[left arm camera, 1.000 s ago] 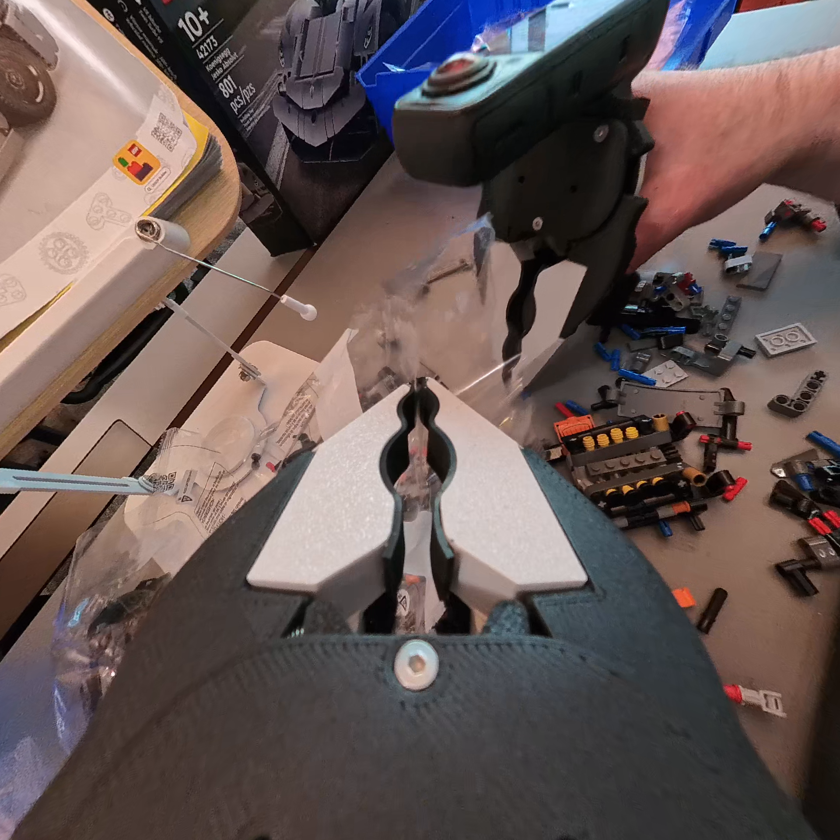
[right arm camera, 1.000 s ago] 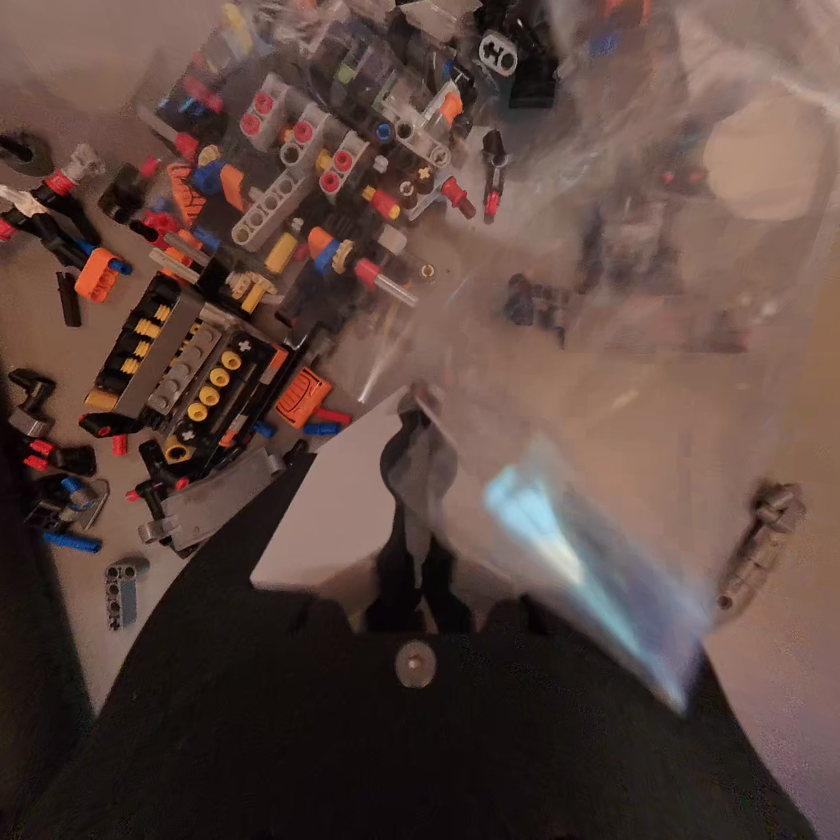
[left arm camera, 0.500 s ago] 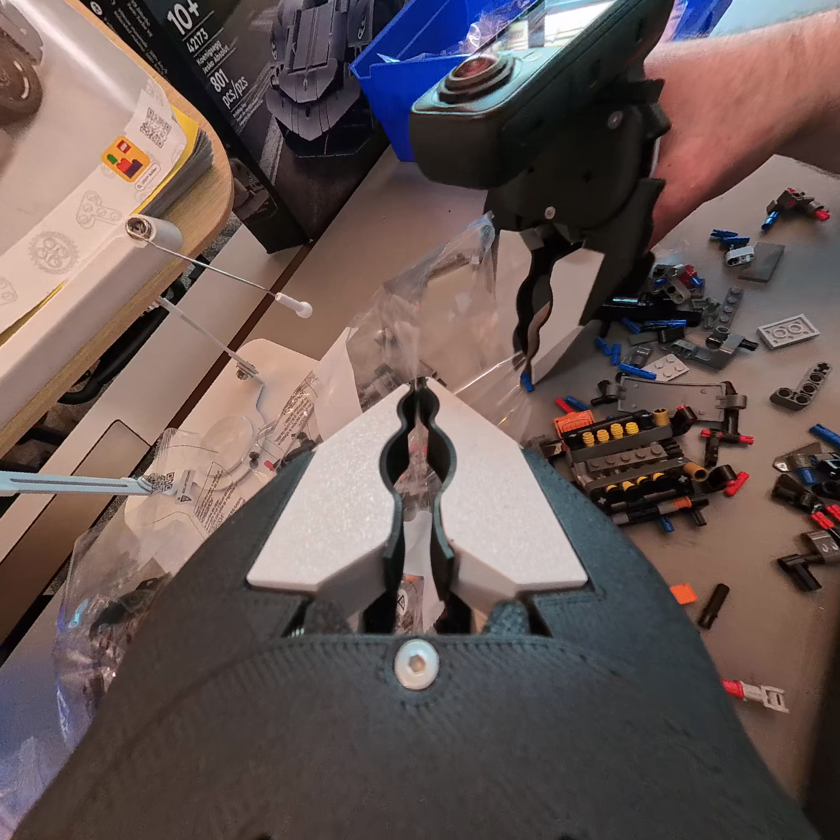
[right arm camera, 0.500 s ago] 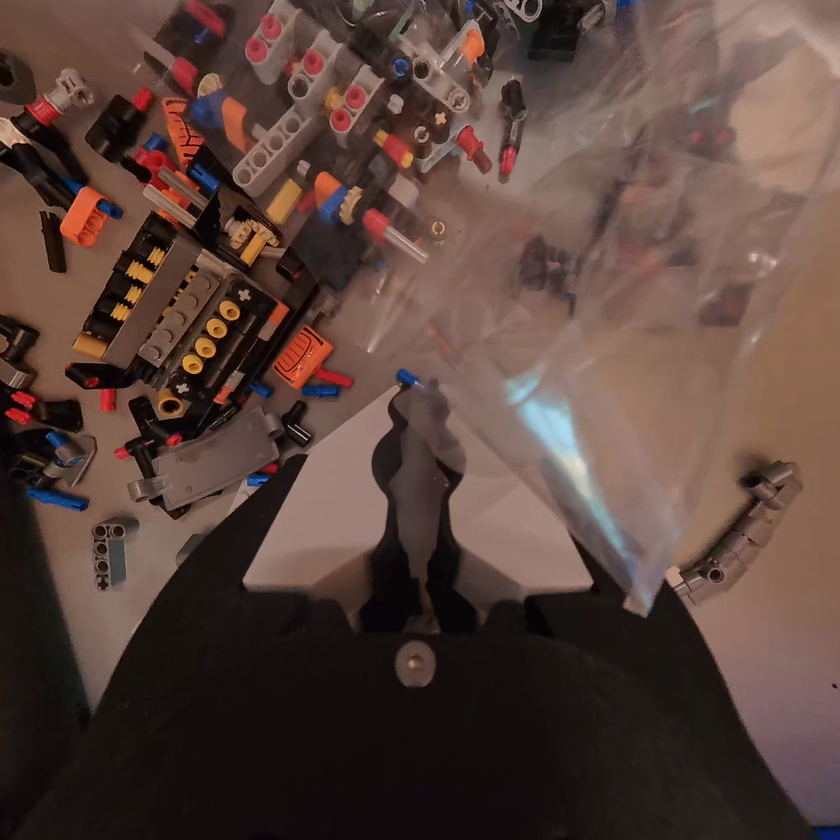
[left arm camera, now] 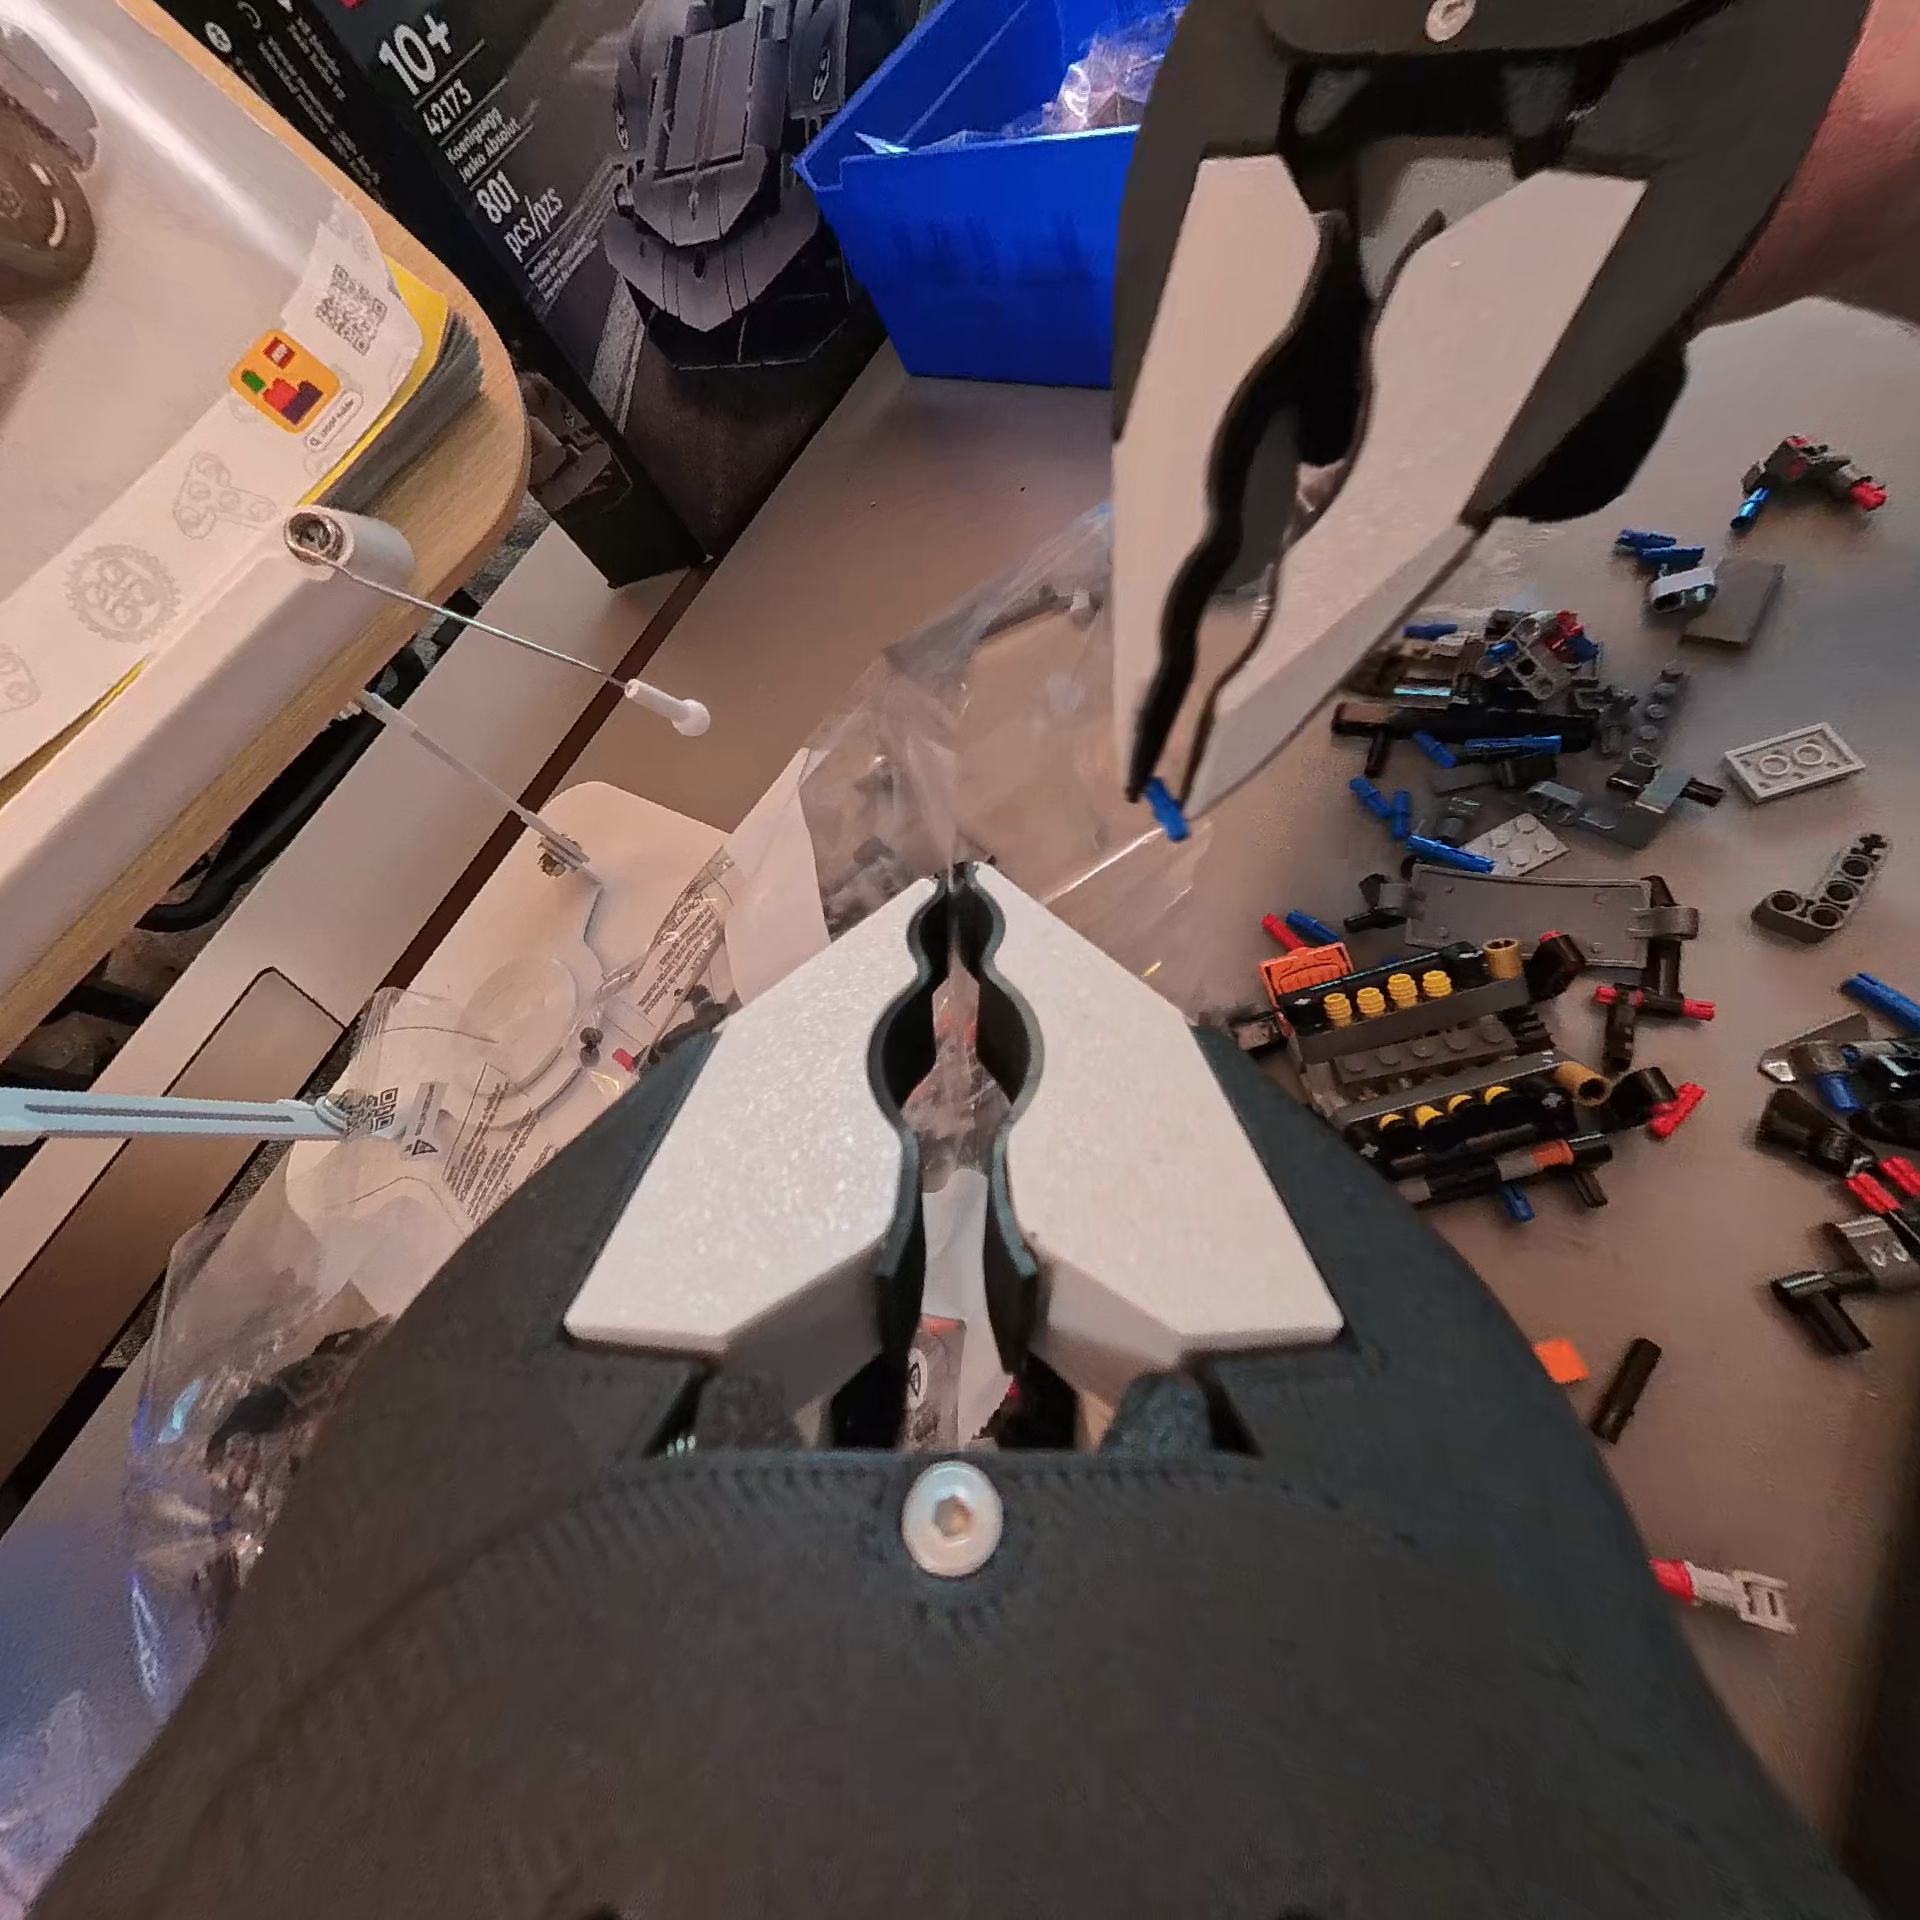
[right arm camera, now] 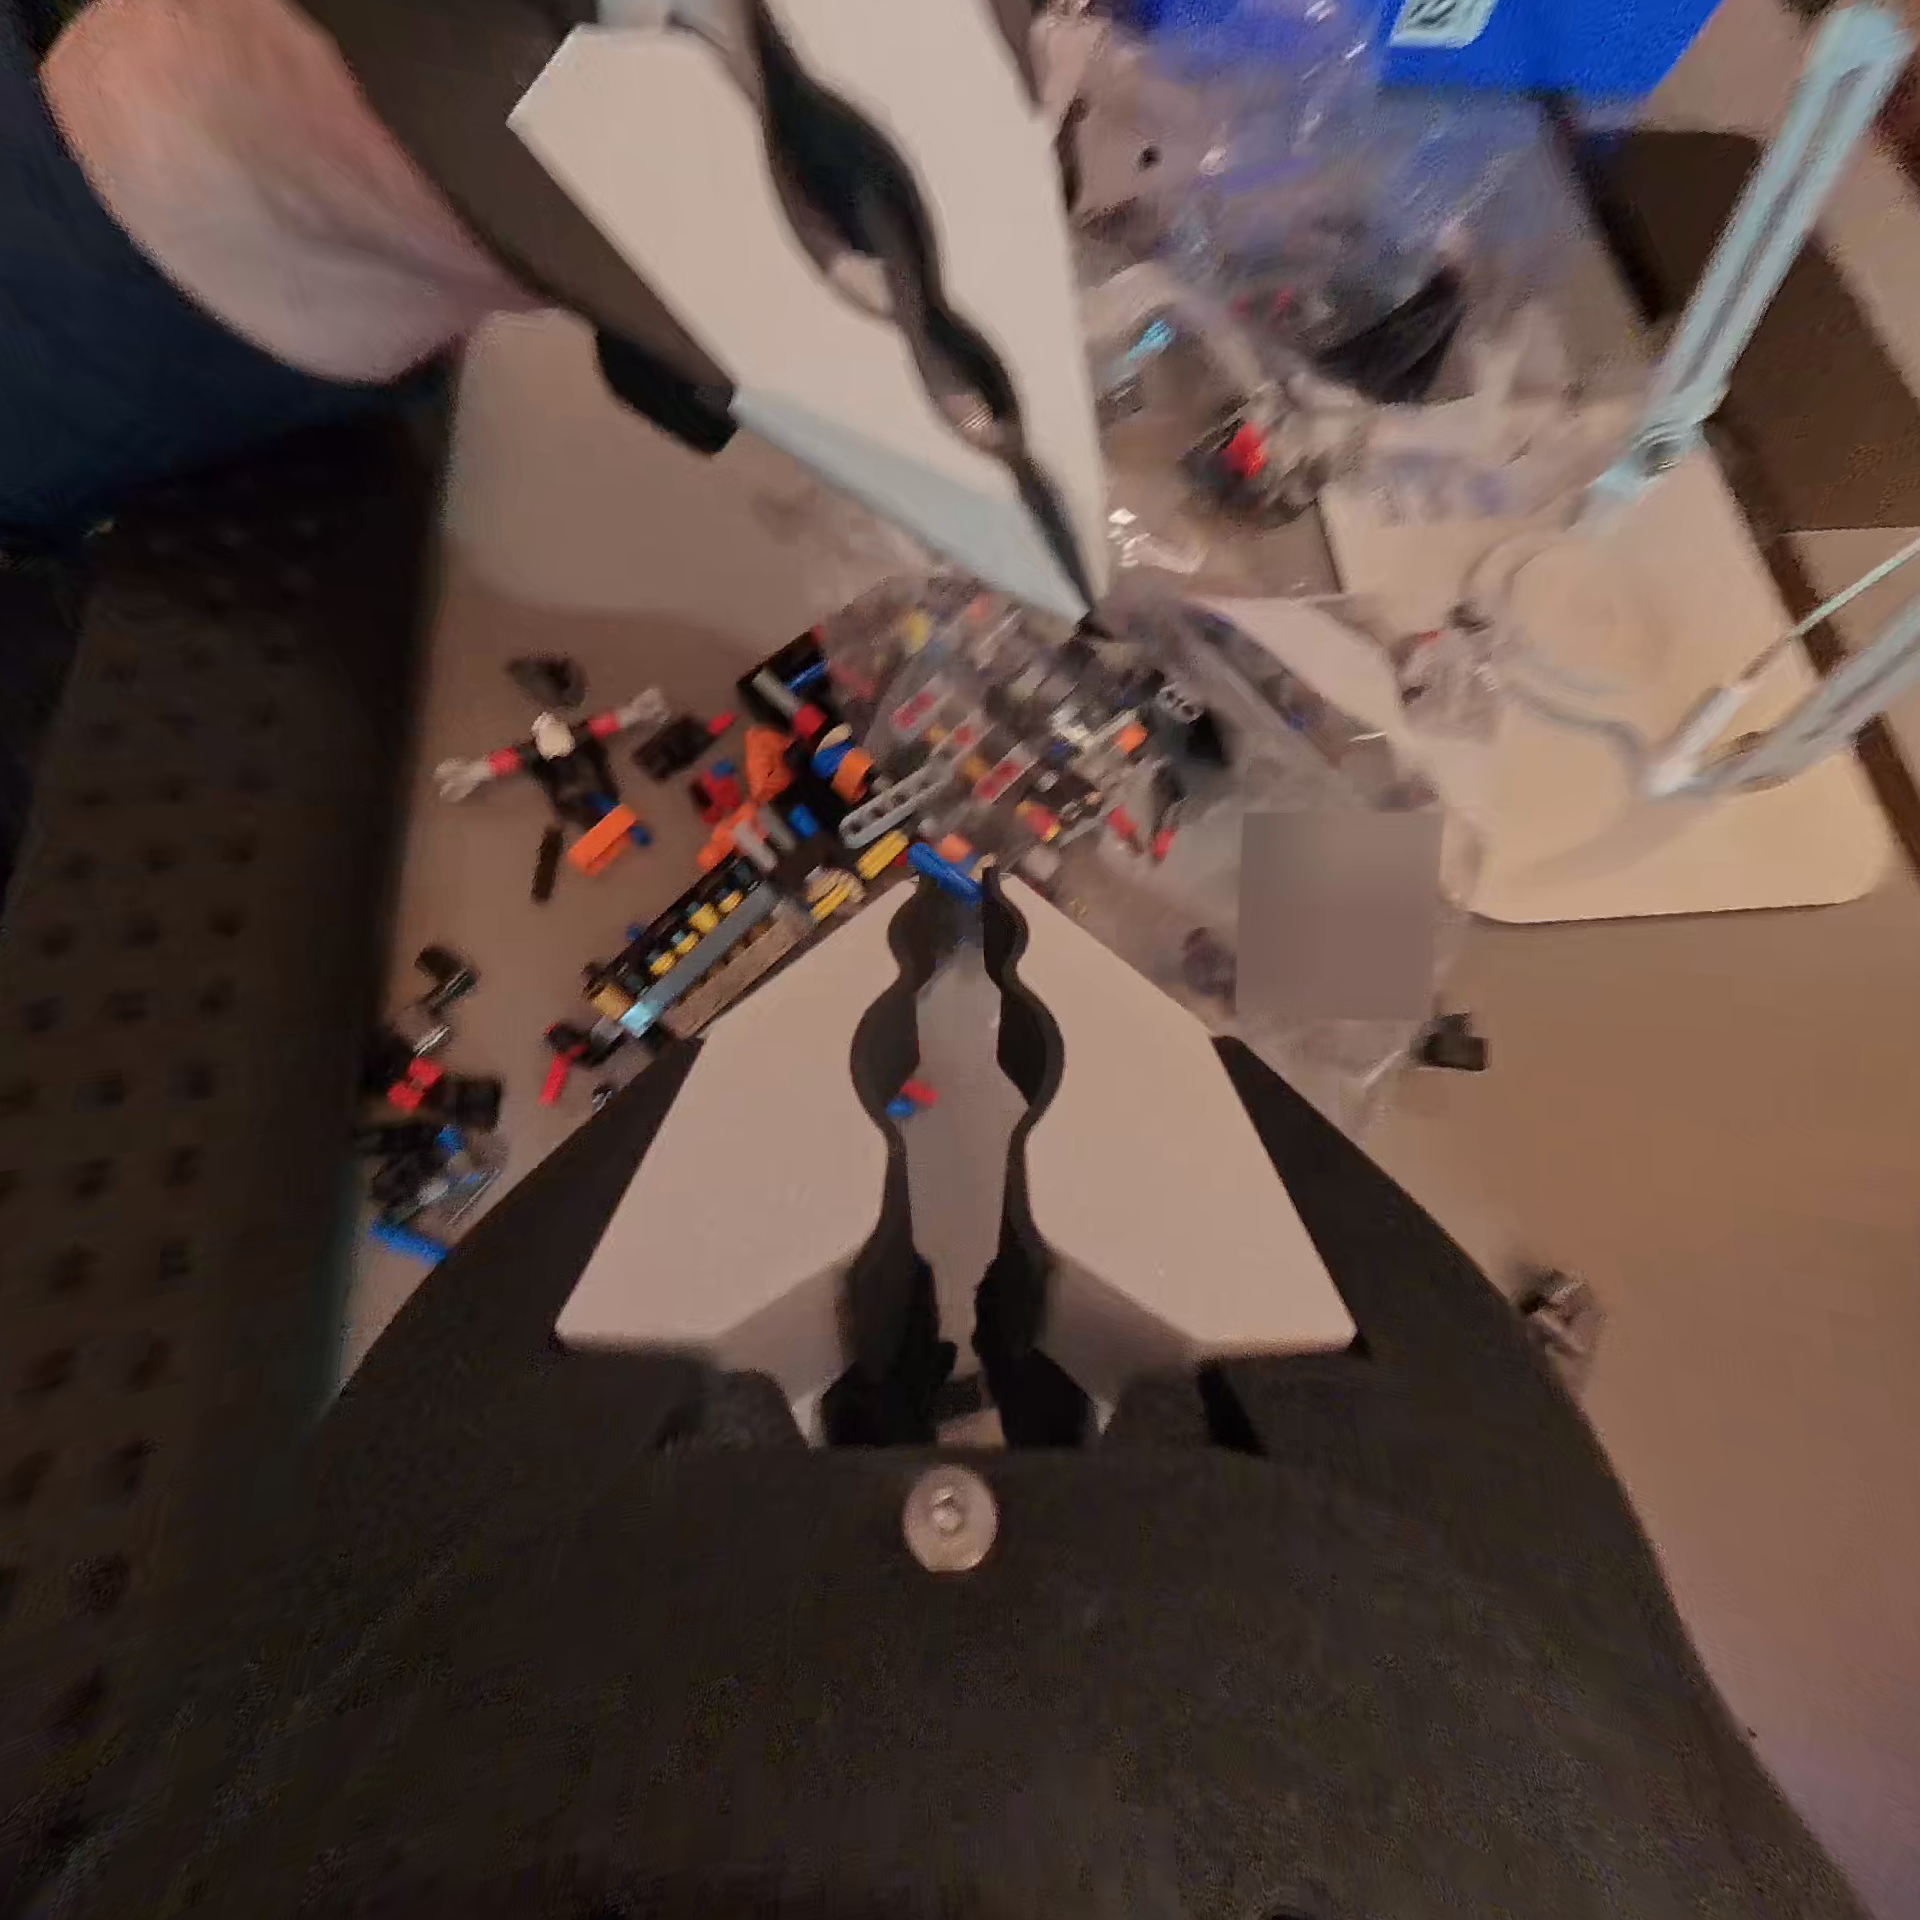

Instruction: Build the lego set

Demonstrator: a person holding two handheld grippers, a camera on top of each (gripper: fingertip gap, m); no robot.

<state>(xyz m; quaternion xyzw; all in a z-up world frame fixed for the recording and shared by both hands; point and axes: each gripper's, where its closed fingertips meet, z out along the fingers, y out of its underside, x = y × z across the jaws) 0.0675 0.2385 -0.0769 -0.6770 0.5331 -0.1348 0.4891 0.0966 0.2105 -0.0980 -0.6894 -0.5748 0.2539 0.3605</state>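
Observation:
My left gripper (left arm camera: 961,878) is shut on the top edge of a clear plastic bag (left arm camera: 914,748) with lego parts inside; it also shows in the right wrist view (right arm camera: 1081,613). My right gripper (right arm camera: 961,883) is shut on a small blue pin (right arm camera: 943,871) and hangs above the table, just right of the bag; it also shows in the left wrist view (left arm camera: 1164,800). A partly built black and grey block with yellow studs (left arm camera: 1434,1060) lies on the grey table among loose pieces (left arm camera: 1507,717).
A black lego box (left arm camera: 623,260) and a blue bin (left arm camera: 987,239) stand at the back. An instruction booklet (left arm camera: 156,416) lies on a wooden board at the left. A white magnifier stand (left arm camera: 520,1029) and another bag (left arm camera: 260,1351) sit left of my gripper.
My right gripper has let go of the bag and risen toward the left gripper, keeping the blue pin at its tips. The left gripper has stayed put, still on the bag.

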